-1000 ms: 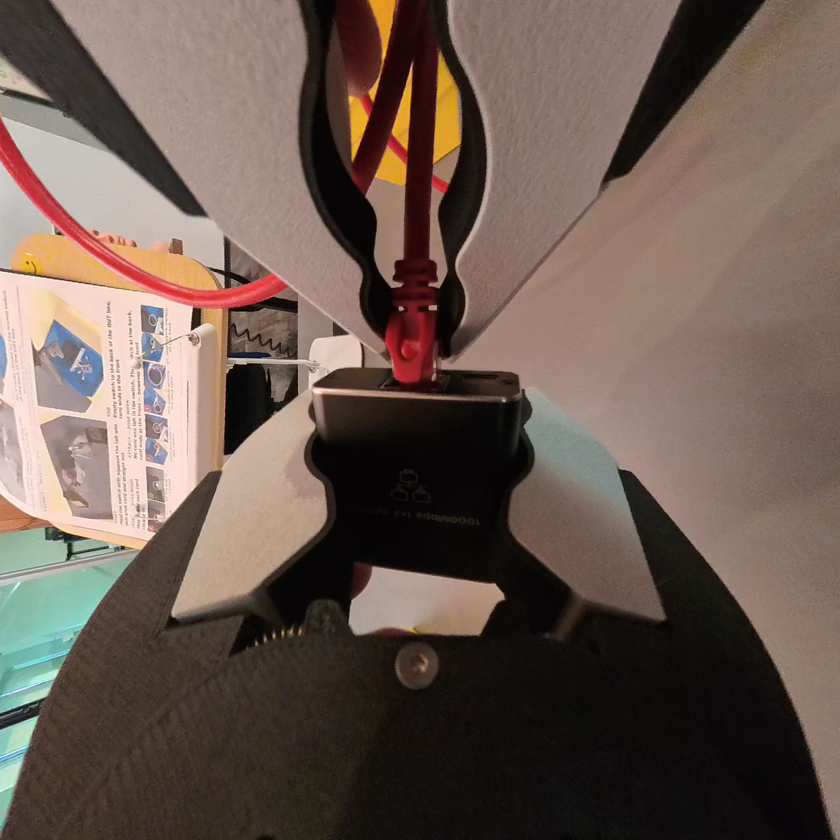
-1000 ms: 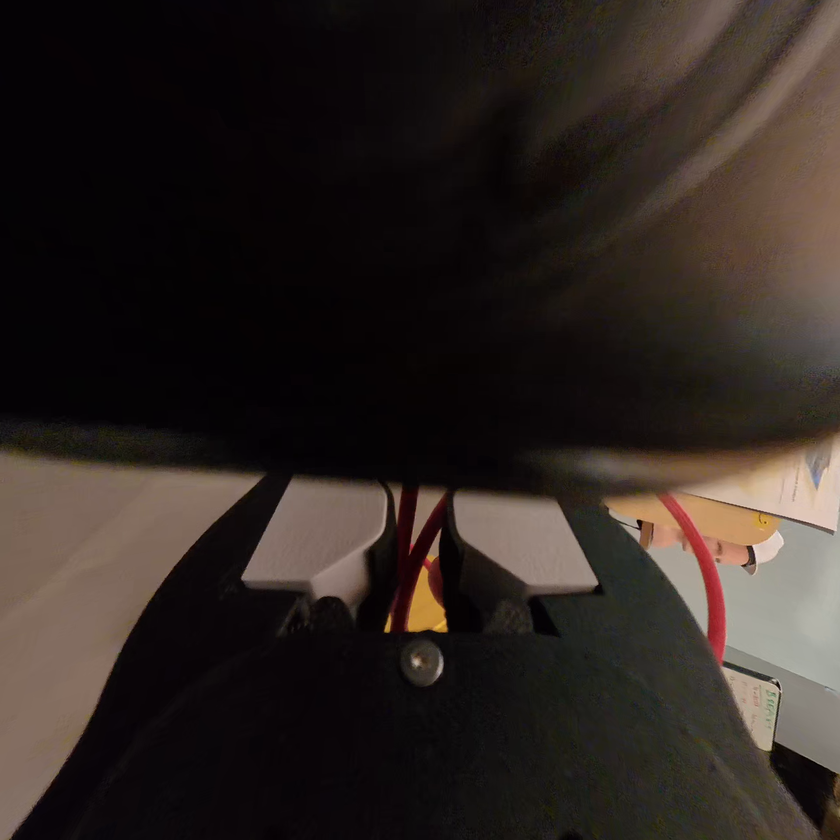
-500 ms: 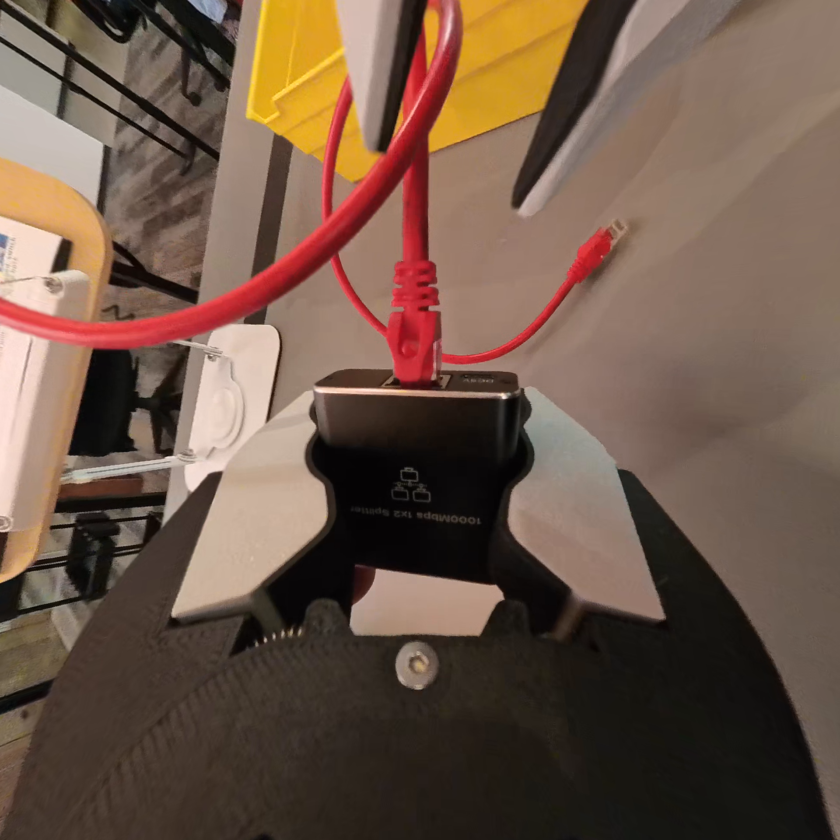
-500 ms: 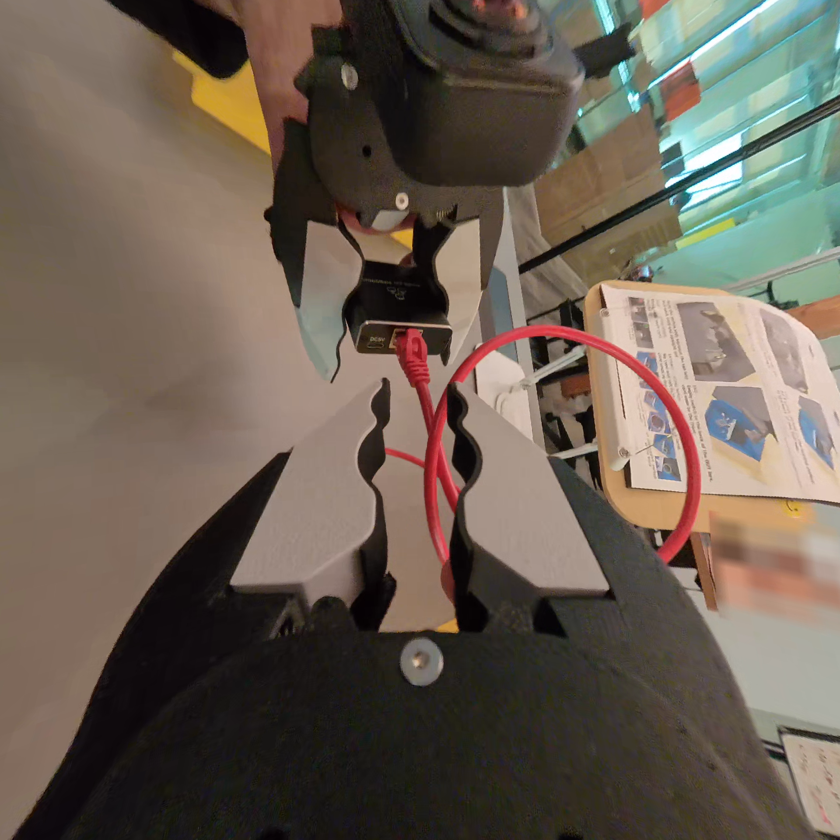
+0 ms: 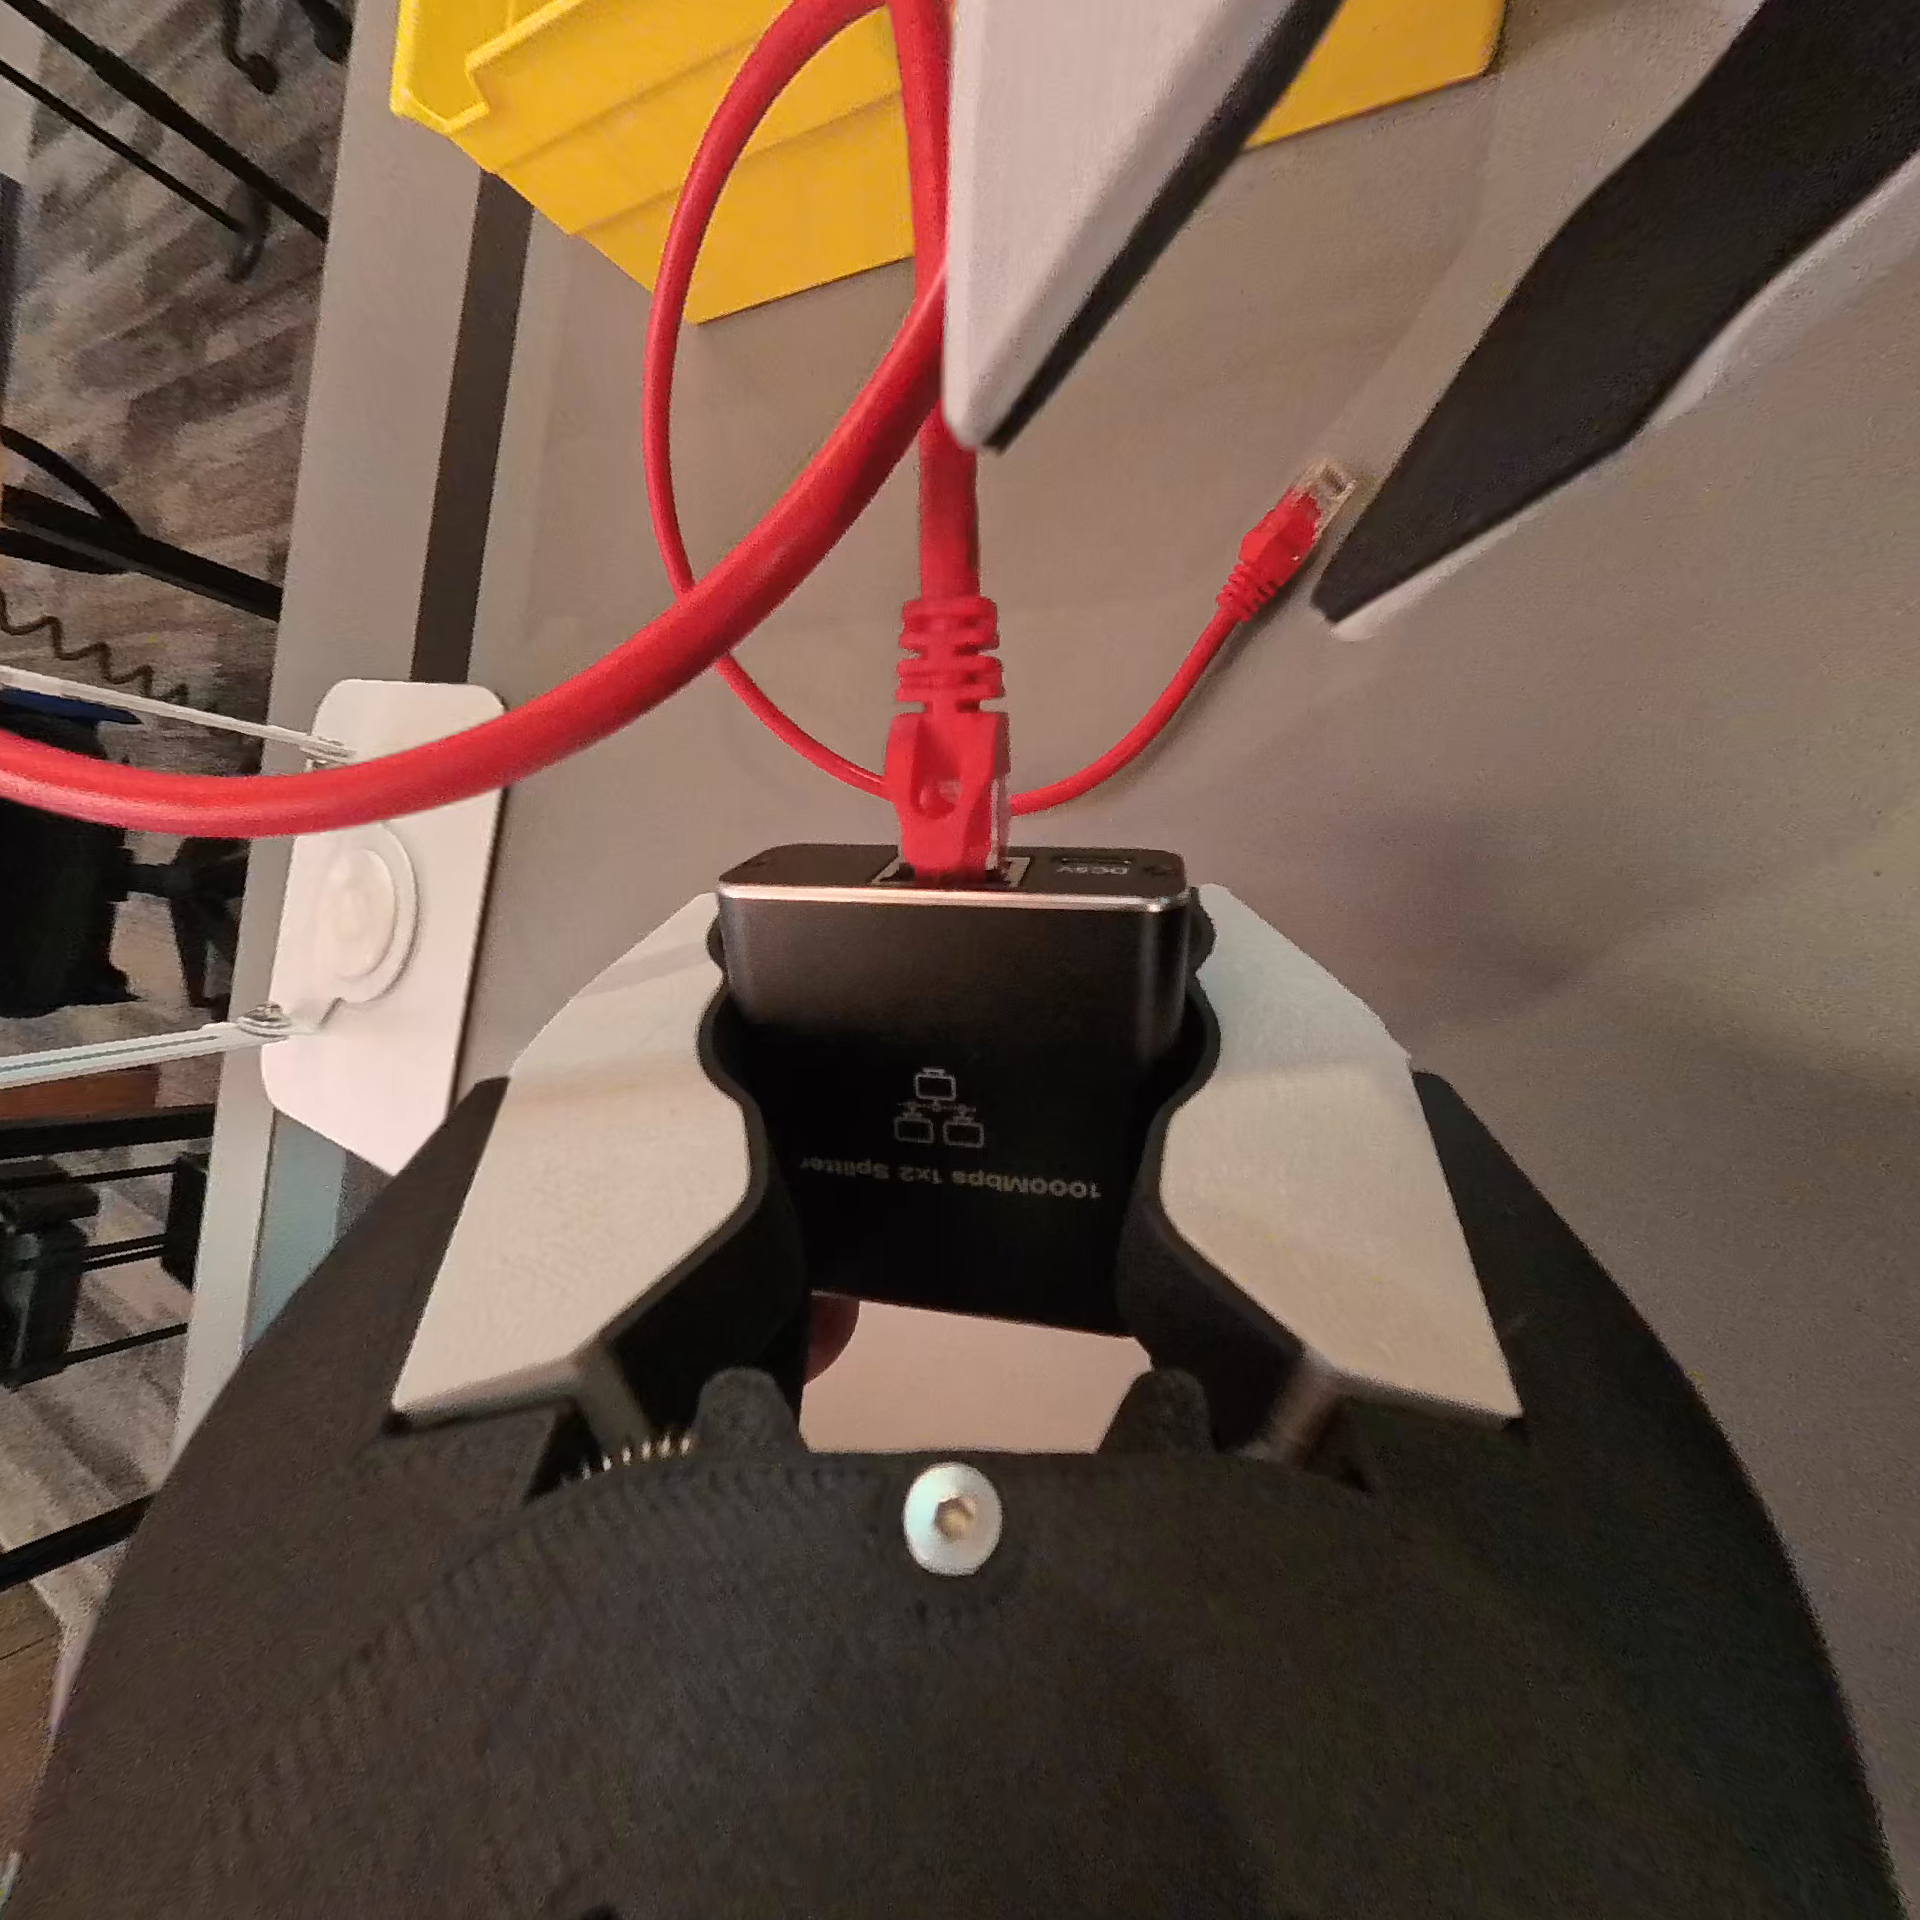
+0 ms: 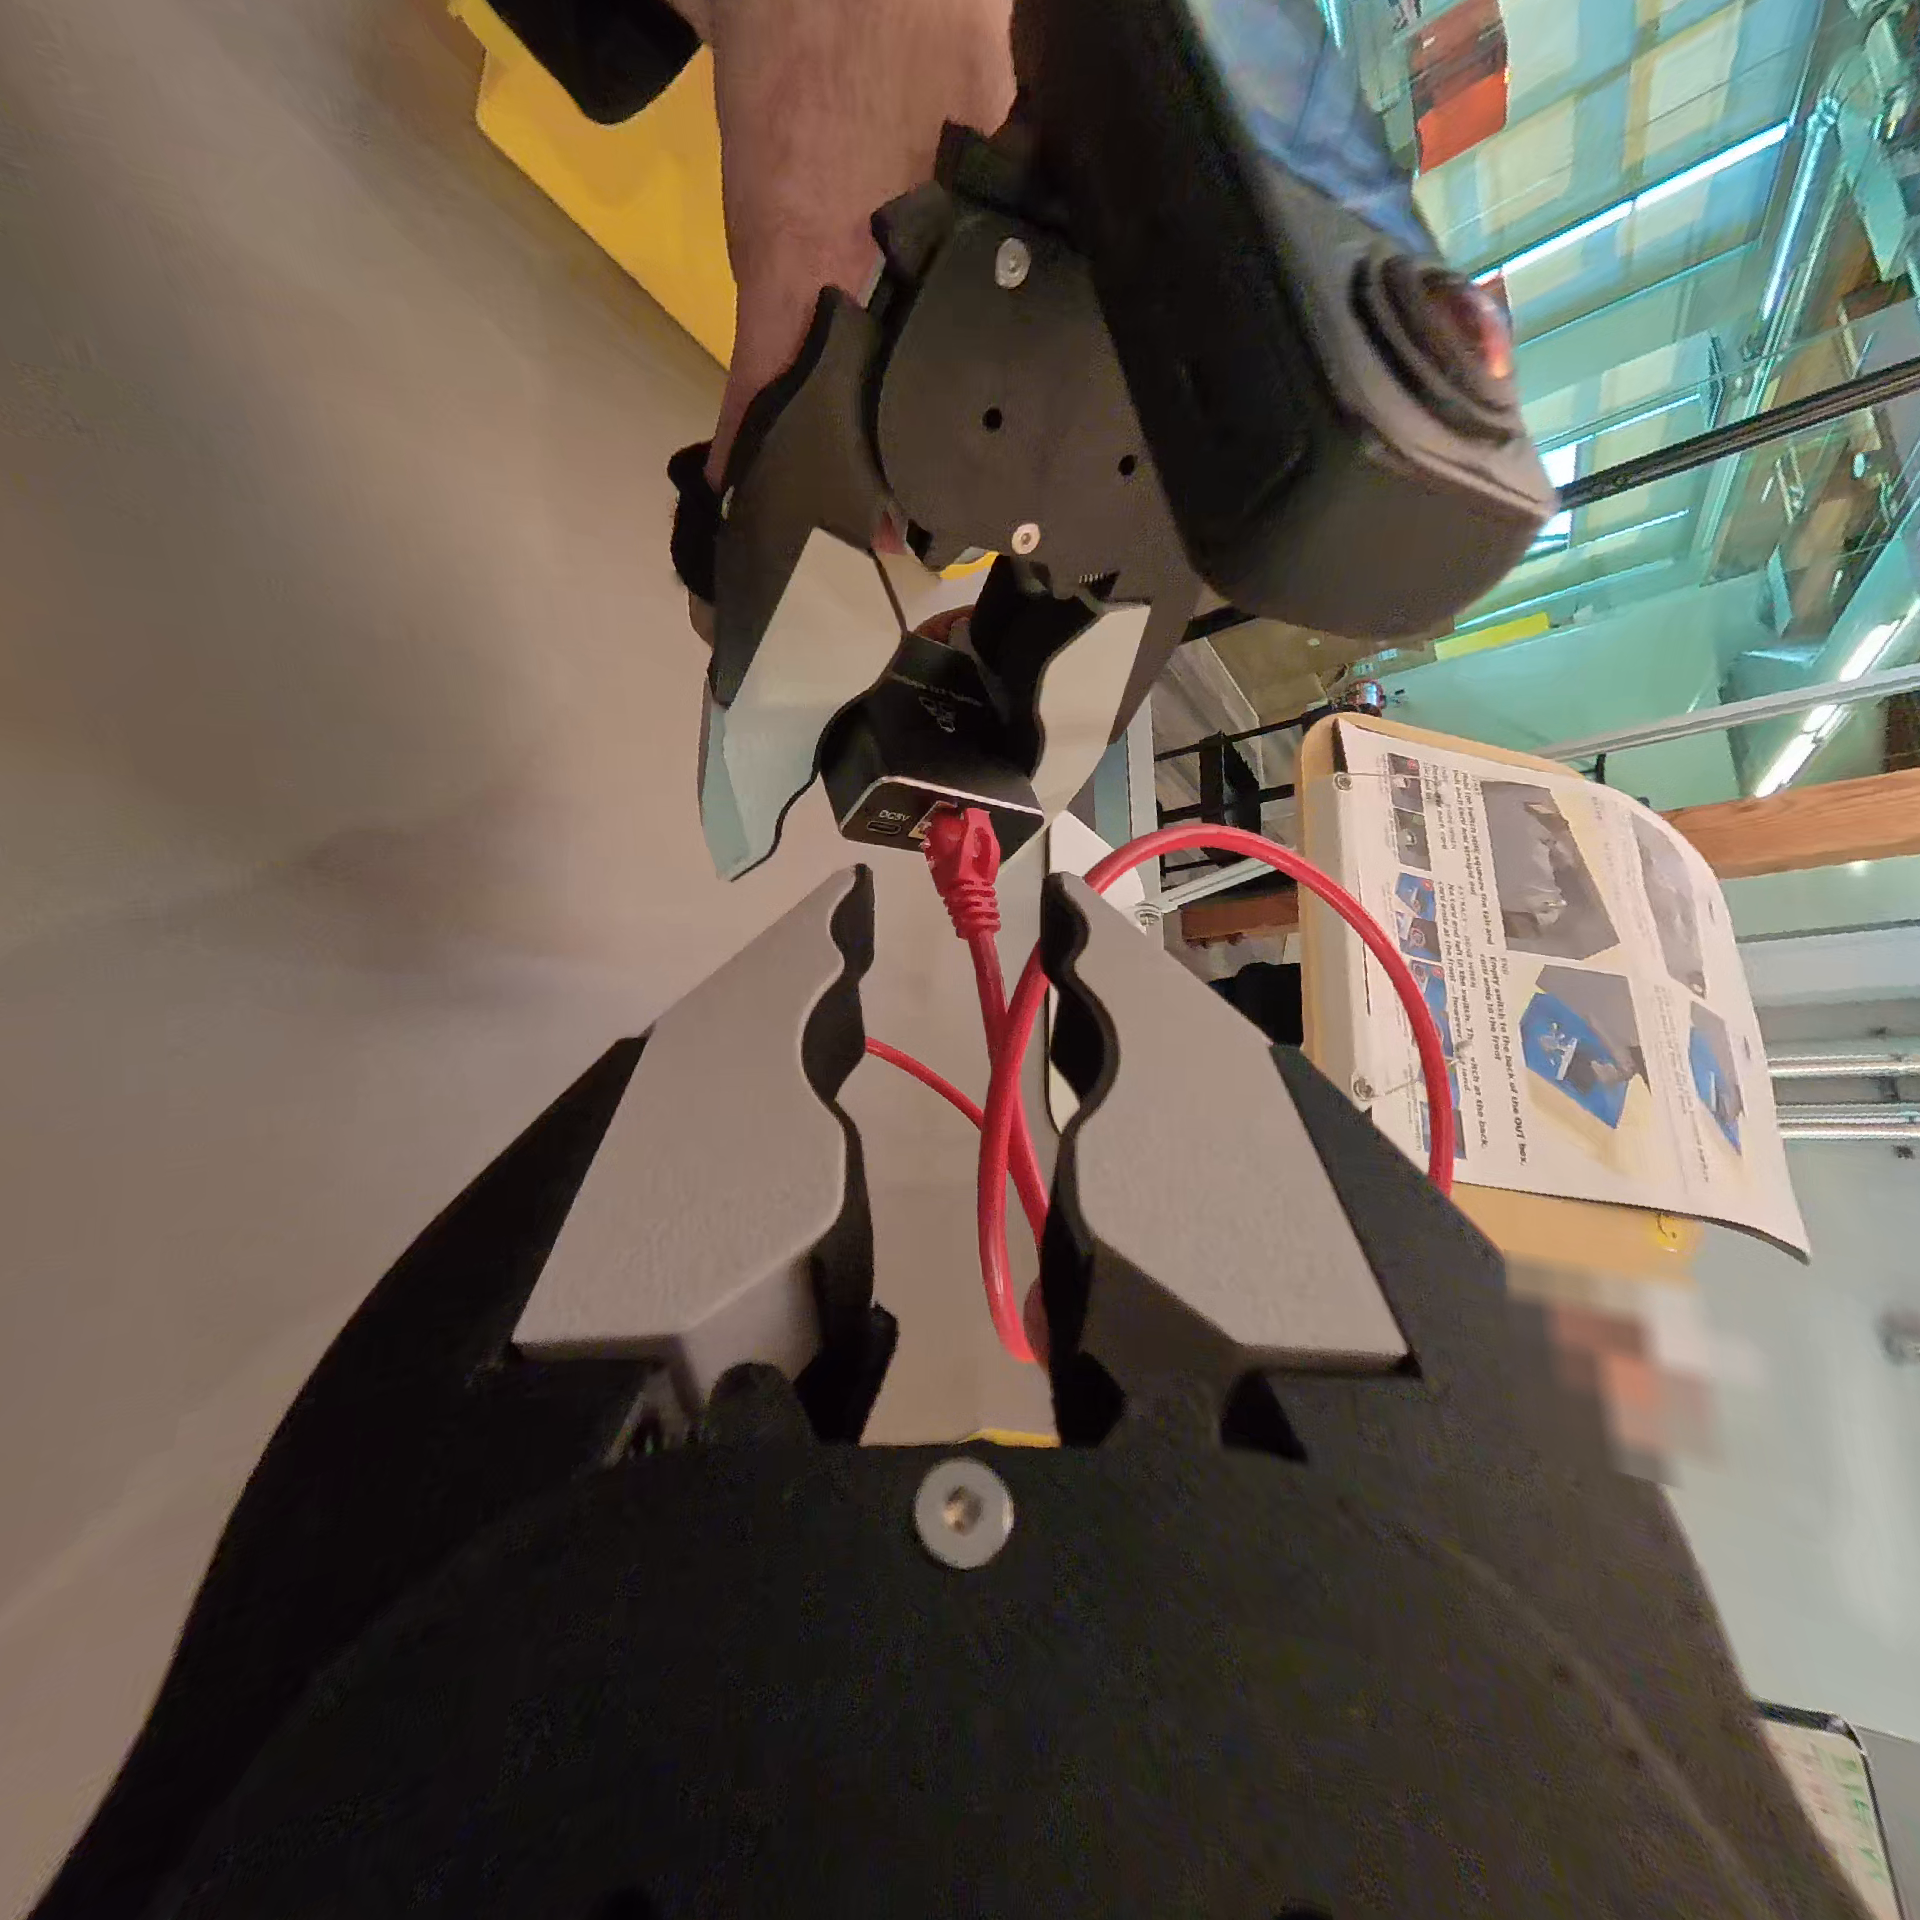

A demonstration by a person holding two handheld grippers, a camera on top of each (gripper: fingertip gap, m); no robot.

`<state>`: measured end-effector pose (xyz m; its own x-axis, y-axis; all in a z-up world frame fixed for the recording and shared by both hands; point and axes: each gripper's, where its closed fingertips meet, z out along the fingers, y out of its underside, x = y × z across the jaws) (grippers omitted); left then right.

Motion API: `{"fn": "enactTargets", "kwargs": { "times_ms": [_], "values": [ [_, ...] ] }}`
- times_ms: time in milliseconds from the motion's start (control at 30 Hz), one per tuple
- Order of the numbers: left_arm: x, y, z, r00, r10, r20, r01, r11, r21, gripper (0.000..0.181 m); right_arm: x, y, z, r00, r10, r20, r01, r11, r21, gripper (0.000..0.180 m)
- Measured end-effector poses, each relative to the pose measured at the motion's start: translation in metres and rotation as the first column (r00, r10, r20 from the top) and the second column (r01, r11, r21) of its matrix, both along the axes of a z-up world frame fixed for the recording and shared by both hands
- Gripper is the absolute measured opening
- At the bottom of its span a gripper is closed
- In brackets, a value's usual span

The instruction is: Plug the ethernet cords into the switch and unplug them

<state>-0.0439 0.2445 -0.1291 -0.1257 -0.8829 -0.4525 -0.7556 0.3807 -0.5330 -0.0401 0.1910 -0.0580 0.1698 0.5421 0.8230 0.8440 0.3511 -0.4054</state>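
Note:
My left gripper (image 5: 956, 935) is shut on the black switch (image 5: 956, 1101), holding it above the grey table. A thick red ethernet cord's plug (image 5: 948, 769) sits in the switch's port. Its cable loops off to the left. My right gripper (image 6: 956, 894) is open just short of the plug (image 6: 961, 854), and the cable runs loosely between its fingers (image 6: 717, 1122). The right gripper's fingers (image 5: 1081, 208) show at the top of the left wrist view. A thinner red cord lies on the table with its loose plug (image 5: 1283, 530) to the right. The right wrist view shows the left gripper (image 6: 914, 821) holding the switch (image 6: 925, 748).
A yellow bin (image 5: 790, 135) stands at the table's far side. A white stand base (image 5: 374, 914) sits at the table's left edge. A wooden board with an instruction sheet (image 6: 1558, 987) stands to the right. A person's hand (image 6: 831, 156) holds the left gripper. My right fingertips sit around 8 cm from my left ones.
My right gripper was shut on the red plug at the switch's port. It has opened, let go and drawn back. The plug stays in the switch.

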Motion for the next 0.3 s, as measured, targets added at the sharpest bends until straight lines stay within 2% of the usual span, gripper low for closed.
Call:
{"fn": "enactTargets", "kwargs": {
  "times_ms": [300],
  "values": [
    [-0.009,-0.024,-0.012,0.994,-0.100,-0.040,0.091,0.978,-0.185,0.076,-0.006,0.007,-0.007,0.996,0.026,0.081,-0.031,0.998,0.056,0.029]
  ]
}}
